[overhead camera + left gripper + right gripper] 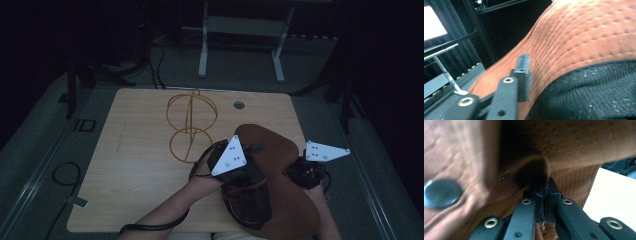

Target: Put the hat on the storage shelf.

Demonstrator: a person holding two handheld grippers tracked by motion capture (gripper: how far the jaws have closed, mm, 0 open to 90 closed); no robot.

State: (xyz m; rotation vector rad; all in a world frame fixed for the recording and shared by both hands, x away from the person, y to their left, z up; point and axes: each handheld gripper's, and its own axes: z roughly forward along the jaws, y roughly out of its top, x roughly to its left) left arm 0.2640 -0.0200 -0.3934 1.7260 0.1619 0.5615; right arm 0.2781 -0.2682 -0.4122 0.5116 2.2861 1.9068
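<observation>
A brown perforated garment (280,150) with black mesh lining (250,205) lies over the table's near right part, lifted between both hands. My left gripper (248,172) reaches into it from the left. In the left gripper view one jaw stands free beside the brown cloth (584,37), its inner pad face bare, while mesh (594,92) covers the other jaw. My right gripper (296,172) is at the garment's right side. In the right gripper view its jaws (543,203) are pinched together on a thin edge of brown cloth (564,142), near a dark snap button (442,193).
A gold wire stand (191,125) made of rings sits upright on the wooden table (135,165) just left of the garment. A round cable hole (239,105) is at the table's far edge. Metal frame legs (202,60) stand on the floor beyond.
</observation>
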